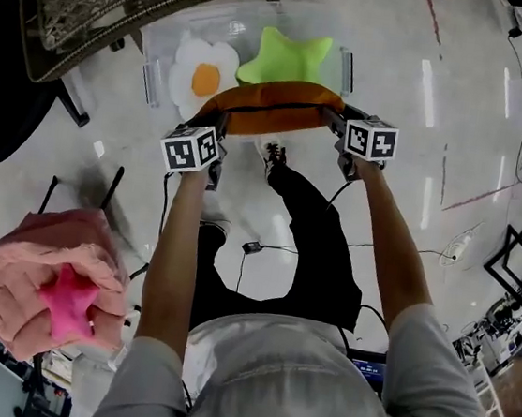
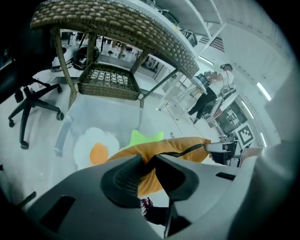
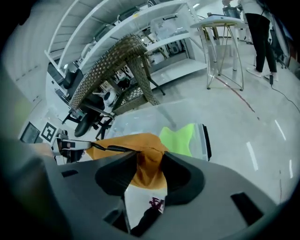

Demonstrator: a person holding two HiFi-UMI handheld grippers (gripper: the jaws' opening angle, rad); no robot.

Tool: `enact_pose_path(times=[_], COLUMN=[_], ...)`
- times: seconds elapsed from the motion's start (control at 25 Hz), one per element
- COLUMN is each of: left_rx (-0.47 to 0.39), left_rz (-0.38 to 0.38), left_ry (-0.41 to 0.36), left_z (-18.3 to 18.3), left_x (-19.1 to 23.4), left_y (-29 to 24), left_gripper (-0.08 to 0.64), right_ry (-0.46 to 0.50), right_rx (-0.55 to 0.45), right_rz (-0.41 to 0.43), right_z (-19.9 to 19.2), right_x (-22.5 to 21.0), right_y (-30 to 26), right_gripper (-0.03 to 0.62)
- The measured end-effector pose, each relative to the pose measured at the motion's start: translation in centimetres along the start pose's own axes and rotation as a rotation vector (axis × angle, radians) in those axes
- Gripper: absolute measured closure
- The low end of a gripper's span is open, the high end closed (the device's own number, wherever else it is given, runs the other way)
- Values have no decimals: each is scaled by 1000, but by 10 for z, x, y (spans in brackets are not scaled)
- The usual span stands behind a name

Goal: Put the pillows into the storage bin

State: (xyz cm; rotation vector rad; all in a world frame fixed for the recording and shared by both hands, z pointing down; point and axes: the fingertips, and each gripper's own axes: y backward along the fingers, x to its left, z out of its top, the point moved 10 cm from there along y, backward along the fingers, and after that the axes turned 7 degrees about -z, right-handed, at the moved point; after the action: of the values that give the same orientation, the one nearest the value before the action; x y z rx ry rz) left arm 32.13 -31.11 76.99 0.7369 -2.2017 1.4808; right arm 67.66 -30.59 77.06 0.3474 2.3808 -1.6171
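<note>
My left gripper (image 1: 218, 147) and right gripper (image 1: 336, 122) each pinched an end of the orange pillow (image 1: 273, 110), stretched crosswise between them; the bin (image 1: 149, 66) lay just ahead, below.

No words or numbers can be read. Only black-and-white square marker patterns stand on the left white cube (image 1: 193, 149) and the right white cube (image 1: 371, 139).

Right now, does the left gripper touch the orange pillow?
Touching. The left gripper view shows the left gripper with both jaws pressed on a fold of the orange pillow, no gap on either side.
</note>
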Motion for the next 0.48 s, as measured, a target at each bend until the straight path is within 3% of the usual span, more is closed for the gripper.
enact_pose_path(times=[0.12,0.2,0.24,0.32,0.48], left_rx=[41,66,78,86,63], left_rz=[-2,-6,-8,-21,-37], left_ry=[32,0,-25,-44,-13], left_z=[-7,-10,-9,-5,1], left_x=[6,4,3,-2,-13], left_y=[-7,-4,-1,8,42], left_gripper=[459,362,348,348,348], right_ry=[59,87,96,106,118], right_rx=[46,32,19,8,-24], right_rz=[-76,-111,-123,-127,-77], right_z=[-9,-14,-13,-5,13], right_x=[-2,2,5,12,40], right_y=[-8,0,5,17,43], right_gripper=[386,368,362,362,362])
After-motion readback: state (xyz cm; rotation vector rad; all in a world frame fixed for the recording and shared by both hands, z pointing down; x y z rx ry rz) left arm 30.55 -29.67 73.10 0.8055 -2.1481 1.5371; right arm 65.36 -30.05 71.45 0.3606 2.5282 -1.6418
